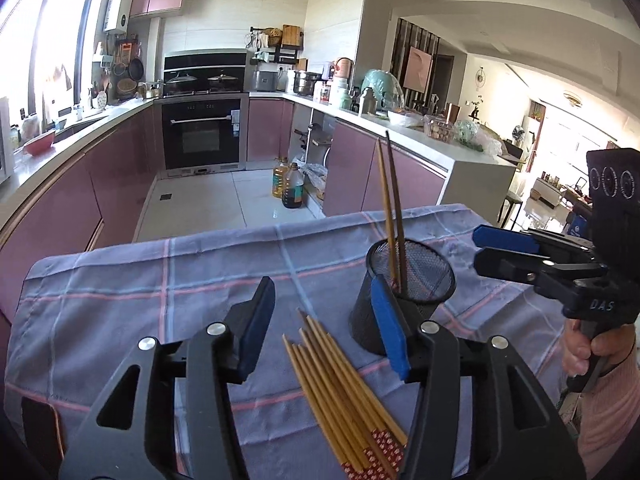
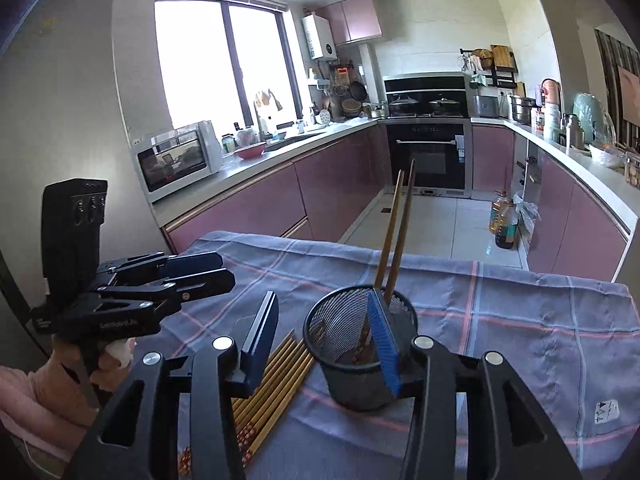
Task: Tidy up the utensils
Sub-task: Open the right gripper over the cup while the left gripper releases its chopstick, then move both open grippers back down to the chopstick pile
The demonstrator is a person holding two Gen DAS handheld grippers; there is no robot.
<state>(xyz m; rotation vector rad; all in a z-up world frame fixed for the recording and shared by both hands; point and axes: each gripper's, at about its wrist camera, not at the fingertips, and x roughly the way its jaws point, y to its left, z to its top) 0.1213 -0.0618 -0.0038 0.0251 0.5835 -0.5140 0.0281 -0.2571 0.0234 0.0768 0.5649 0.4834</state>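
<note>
A: Beside the mesh cup [image 1: 404, 292], toward the person, a bundle of chopsticks [image 1: 344, 396] lies flat on the checked cloth [image 1: 120, 288]; only two chopsticks [image 1: 391, 204] stand upright inside the cup. So the sorting looks barely begun, with most of the pile left to move.

B: And the grippers?

A: The left gripper [image 1: 324, 324] hangs above the bundle, jaws apart, nothing between them. The right gripper [image 2: 326, 334] sits near the cup, also parted and empty.

B: Do the views differ?

A: The left wrist view shows the bundle's red patterned ends in full; the right wrist view looks down into the cup and shows a microwave [image 2: 176, 162] beyond it.
</note>
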